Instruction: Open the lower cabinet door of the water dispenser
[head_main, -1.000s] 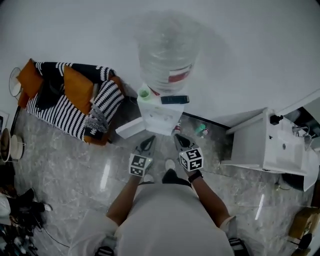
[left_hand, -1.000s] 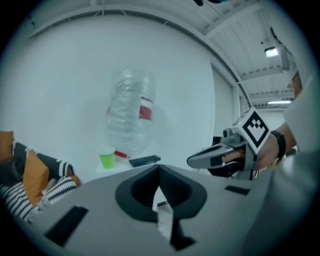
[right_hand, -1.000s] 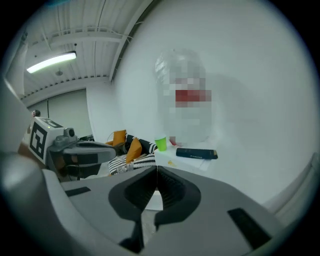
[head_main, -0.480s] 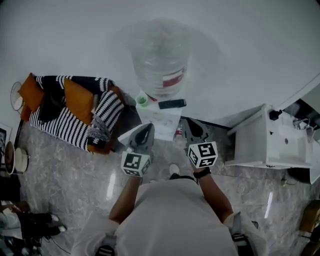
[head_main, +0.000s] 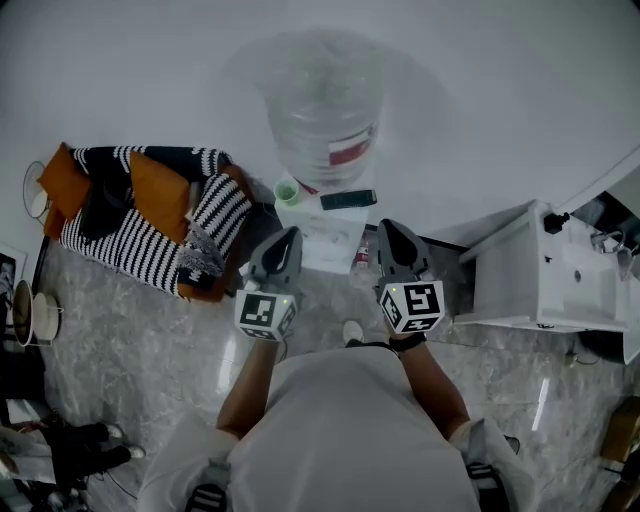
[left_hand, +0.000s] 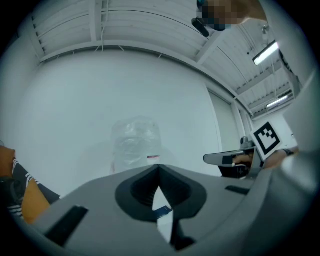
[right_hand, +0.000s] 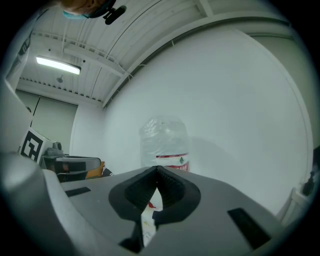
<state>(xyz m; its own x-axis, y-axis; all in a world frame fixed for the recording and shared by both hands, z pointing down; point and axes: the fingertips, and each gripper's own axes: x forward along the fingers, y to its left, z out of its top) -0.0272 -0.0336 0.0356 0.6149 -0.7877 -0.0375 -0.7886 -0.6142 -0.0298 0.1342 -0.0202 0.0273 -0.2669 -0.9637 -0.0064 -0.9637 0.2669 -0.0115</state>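
Gleaming floor, white wall, water dispenser

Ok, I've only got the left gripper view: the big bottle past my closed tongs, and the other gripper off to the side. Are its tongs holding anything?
Observer: No. The right gripper has its tongs shut with nothing between them.
Operator: And what's on the dispenser besides the bottle?
Observer: In the head view a green cup and a dark flat device lie on top of the dispenser, at the foot of the bottle.
Operator: Anything standing to the right of it?
Observer: Yes, a white unit stands on the floor there, apart from the dispenser.
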